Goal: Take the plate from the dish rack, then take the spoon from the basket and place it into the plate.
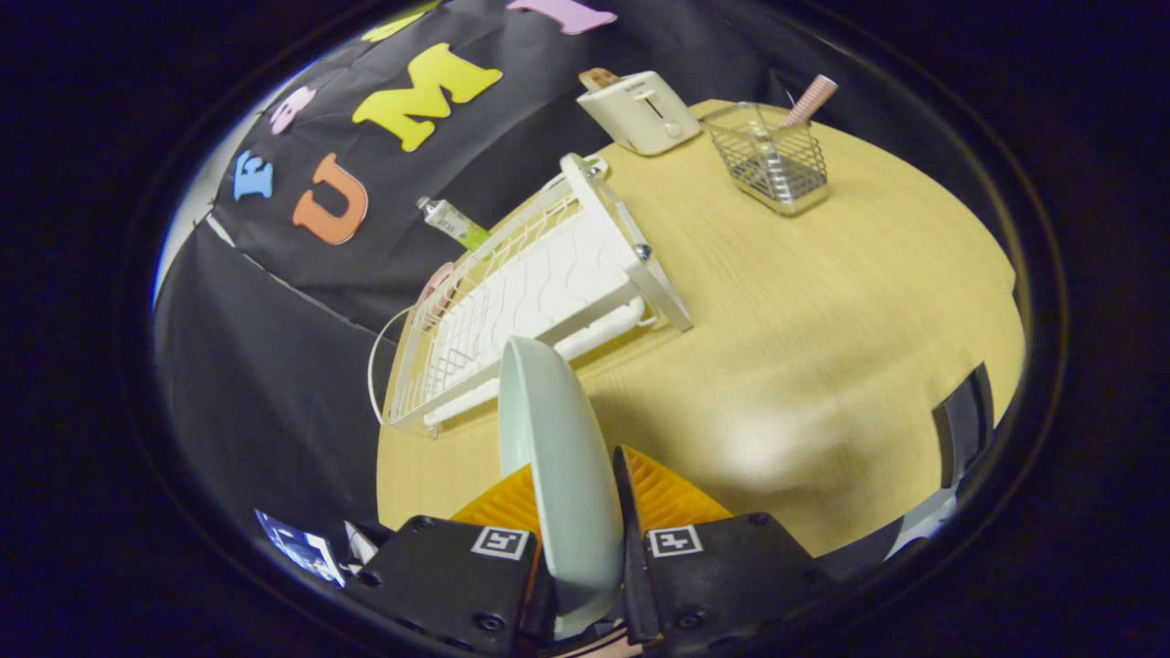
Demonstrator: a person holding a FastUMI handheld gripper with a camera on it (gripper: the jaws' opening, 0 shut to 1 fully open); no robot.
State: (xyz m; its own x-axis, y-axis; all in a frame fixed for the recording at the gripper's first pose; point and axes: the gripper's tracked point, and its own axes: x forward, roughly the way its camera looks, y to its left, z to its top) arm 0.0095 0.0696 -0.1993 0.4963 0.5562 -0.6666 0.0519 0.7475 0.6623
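A pale green plate point(559, 448) stands on edge between my fingers, lifted above the wooden table point(823, 347). My gripper point(574, 498) is shut on the plate, one finger pressing each face. Just beyond the plate lies the white dish rack point(539, 292), tilted in this view, with its slots bare. Farther off, to the right of the rack, a wire basket point(775, 164) holds a spoon with a pink striped handle point(812, 99) sticking up out of it.
A cream toaster point(640, 111) sits at the far end of the table beside the basket. A small bottle point(454, 224) and a pinkish object point(437, 283) stand behind the rack. A dark chair back point(964, 425) shows at the table's near right edge.
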